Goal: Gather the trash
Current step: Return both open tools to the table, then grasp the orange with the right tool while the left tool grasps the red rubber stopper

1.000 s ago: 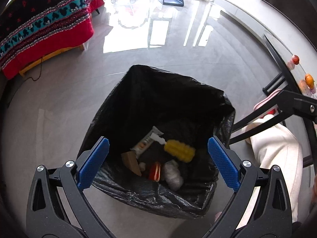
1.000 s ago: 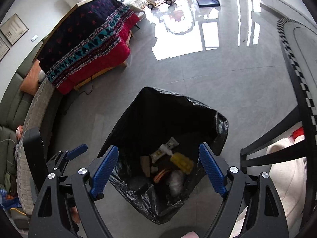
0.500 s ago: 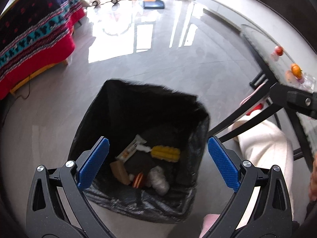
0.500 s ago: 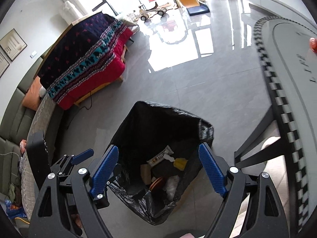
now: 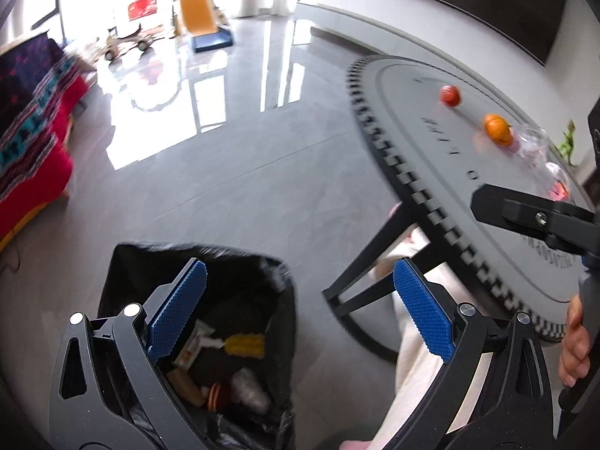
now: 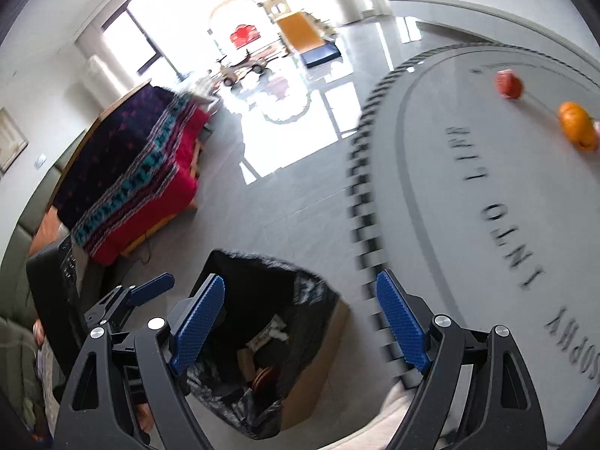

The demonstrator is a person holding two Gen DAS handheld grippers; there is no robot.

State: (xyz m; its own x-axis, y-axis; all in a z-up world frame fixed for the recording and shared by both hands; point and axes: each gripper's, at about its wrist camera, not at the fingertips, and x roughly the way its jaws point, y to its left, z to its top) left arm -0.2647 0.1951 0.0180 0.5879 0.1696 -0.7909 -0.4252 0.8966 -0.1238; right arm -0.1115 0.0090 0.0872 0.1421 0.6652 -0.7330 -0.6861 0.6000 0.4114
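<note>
A grey round table (image 6: 468, 172) with a checked rim carries a red fruit (image 6: 509, 83) and an orange (image 6: 577, 130) near each other (both blurred). On the glossy grey floor (image 5: 232, 172) beside it stands a box lined with a black bag (image 5: 240, 273).

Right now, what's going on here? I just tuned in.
Both hand-held grippers are open and empty: the left hand-held gripper and the right hand-held gripper hang above a black trash bag on the floor. The bag already holds a yellow corn cob, a wrapper and other scraps. A red fruit and an orange fruit sit on the round grey table.
</note>
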